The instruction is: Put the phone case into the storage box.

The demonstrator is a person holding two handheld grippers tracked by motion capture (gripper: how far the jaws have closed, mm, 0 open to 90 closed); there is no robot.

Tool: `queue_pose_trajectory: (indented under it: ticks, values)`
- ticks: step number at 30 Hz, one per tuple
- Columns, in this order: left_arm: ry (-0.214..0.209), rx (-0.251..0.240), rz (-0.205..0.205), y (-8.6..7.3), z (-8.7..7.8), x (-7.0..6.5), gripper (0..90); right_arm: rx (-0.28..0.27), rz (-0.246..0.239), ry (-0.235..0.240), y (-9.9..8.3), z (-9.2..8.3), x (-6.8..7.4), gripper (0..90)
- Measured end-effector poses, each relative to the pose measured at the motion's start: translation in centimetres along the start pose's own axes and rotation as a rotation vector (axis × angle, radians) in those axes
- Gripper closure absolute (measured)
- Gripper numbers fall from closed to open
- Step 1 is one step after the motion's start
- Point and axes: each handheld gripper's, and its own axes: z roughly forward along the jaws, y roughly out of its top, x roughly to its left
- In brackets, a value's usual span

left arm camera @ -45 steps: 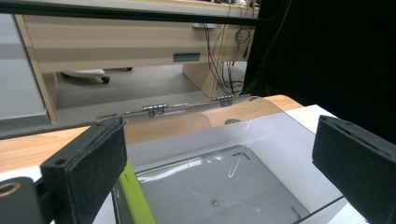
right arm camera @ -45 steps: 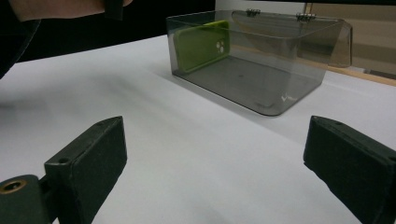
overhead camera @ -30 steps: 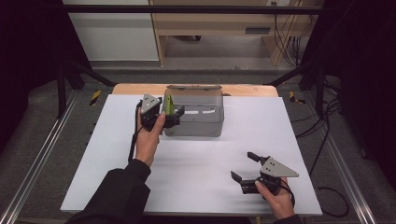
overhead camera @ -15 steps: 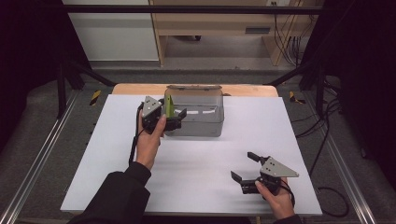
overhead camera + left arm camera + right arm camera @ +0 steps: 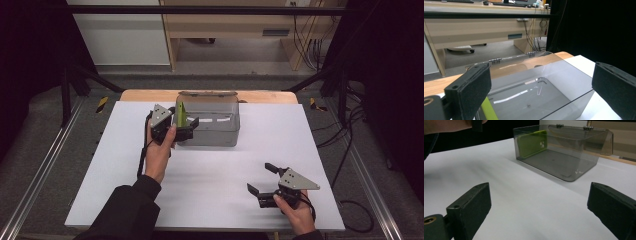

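Note:
A smoky clear box (image 5: 216, 135) with its hinged lid folded back stands at the table's far middle. Inside it a green phone case (image 5: 180, 114) leans on edge against the left wall, camera cut-outs showing in the right gripper view (image 5: 531, 143). My left gripper (image 5: 185, 123) hovers open over that left end of the box (image 5: 564, 85). The green case (image 5: 488, 110) shows just below its left pad, free of the jaws. My right gripper (image 5: 259, 177) rests open near the front right, pointing at the box (image 5: 564, 157) from well short of it (image 5: 539, 202).
A white mat (image 5: 220, 175) covers the table, with a wooden edge (image 5: 150, 94) behind the box. Metal rails (image 5: 40, 170) run along both sides. A desk (image 5: 235, 25) and cables stand beyond on the floor.
The green case sits a little lower in the box's left end than a second ago. The left gripper has barely shifted, and the right one has stayed still.

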Motion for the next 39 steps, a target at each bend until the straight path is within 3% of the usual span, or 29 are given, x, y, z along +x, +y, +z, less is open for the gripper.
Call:
queue_pose_trajectory:
  ticks: [23,34,39]
  values:
    - [0.018,-0.024,0.038,-2.7,-2.1,-0.3,2.2,0.005,0.001,0.004,0.0,0.1,0.1,5.1]
    - [-0.001,-0.024,0.047,-4.2,-3.2,-0.7,2.0,0.011,0.0,0.006,-0.1,0.2,0.2,5.0]
    - [-0.029,-0.029,0.048,-4.4,-3.4,-1.2,2.1,0.014,-0.001,0.006,-0.1,0.3,0.3,5.0]
